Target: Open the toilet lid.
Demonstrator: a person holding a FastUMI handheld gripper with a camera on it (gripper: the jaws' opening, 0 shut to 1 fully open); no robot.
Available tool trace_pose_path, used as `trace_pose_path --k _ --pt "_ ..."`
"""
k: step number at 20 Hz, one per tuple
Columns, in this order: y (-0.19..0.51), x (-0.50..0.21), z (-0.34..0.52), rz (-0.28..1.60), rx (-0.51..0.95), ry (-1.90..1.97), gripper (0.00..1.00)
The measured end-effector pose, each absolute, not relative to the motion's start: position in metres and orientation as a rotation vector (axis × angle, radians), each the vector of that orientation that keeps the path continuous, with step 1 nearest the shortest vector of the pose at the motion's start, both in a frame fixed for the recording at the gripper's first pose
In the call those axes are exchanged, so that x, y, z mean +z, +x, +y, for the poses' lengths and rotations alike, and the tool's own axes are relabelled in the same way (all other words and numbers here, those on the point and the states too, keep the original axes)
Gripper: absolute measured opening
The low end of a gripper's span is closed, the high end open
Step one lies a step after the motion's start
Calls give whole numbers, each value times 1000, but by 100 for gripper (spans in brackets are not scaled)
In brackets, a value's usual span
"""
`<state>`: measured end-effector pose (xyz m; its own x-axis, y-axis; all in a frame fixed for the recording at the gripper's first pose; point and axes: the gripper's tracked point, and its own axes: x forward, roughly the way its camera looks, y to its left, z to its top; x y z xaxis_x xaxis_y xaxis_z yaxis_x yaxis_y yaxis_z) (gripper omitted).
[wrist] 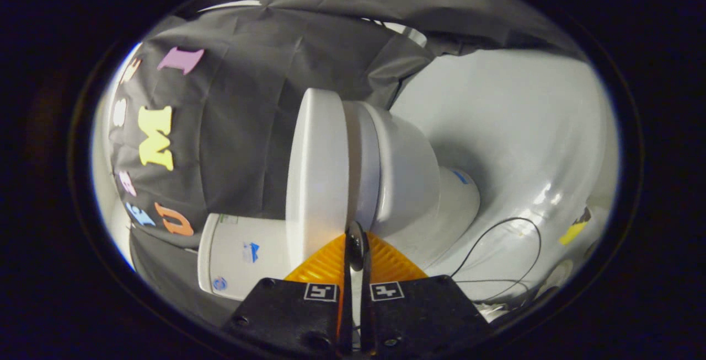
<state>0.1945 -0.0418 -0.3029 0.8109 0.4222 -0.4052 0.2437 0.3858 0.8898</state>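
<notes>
Toilet lid (317, 178): I read it as down on the seat (361, 167), the whole toilet rolled sideways in my camera; it sits just ahead of the tongs, toward 11 o'clock from the tips.
Step in hand: getting the tips to the seam between lid and seat, as I judge it.
How I'd do it: slide one tip under the lid's rim, then swing away from the bowl (408, 172), following the hinge arc.
Tongs (356, 244): nearly closed, only a sliver between the fingers, holding nothing; tips overlap the seam, contact I cannot tell.
Tank (242, 255): at 9 o'clock from the tips.
Floor (524, 128): pale, a thin cable (499, 227) looping at 3 o'clock.
</notes>
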Motion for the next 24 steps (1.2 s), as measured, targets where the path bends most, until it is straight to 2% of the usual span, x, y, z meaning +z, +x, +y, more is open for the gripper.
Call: trace_pose_path --k 5,8,24 --pt "195 -300 -39 698 69 1202 7" --pt "196 -290 -41 670 86 1257 4" --pt "189 -237 -28 589 111 1043 4"
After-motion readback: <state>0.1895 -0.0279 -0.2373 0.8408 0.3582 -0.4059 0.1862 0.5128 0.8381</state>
